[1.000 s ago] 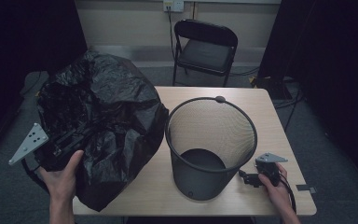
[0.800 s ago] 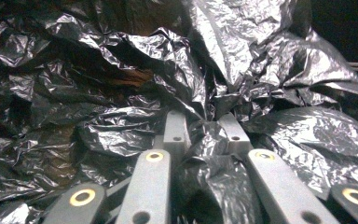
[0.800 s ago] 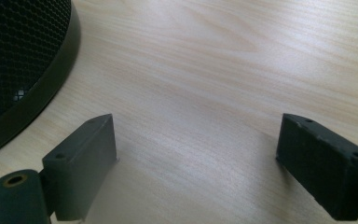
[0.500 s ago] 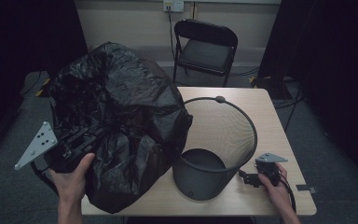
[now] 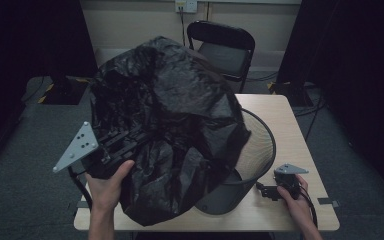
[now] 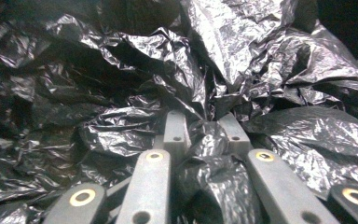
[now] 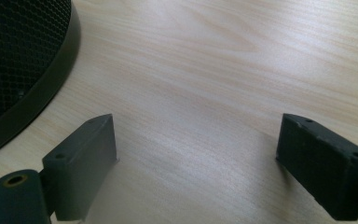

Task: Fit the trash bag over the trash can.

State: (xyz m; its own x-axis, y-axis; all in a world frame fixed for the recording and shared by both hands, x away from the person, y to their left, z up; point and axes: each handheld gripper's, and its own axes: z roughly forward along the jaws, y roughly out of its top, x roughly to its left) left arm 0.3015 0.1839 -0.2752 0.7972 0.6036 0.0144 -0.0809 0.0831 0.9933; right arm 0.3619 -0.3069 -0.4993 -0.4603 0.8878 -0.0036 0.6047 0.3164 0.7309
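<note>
Left tongs (image 6: 204, 135) are clenched on the black bag (image 5: 170, 125), held over the mesh bin (image 5: 257, 150); right tongs (image 7: 196, 158) are released, rested on the bench (image 5: 280, 115).

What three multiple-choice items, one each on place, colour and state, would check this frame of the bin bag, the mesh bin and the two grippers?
1. Where is the crumpled black plastic bin bag?
A. Over the left part of the black round wire-mesh waste bin
B. On the folding chair
C. Flat on the floor

2. What colour is the tabletop?
A. White
B. Light wood
C. Dark grey

3. How do the jaws of the right gripper stand?
A. Closed on the bin rim
B. Closed on the bag
C. Wide apart, nothing between them

Key: 1 A, the high view shows the bag hiding the bin's left rim; 2 B, pale grain shows in the right gripper view; 3 C, bare table lies between the jaws, while the left gripper pinches bag plastic.
</note>
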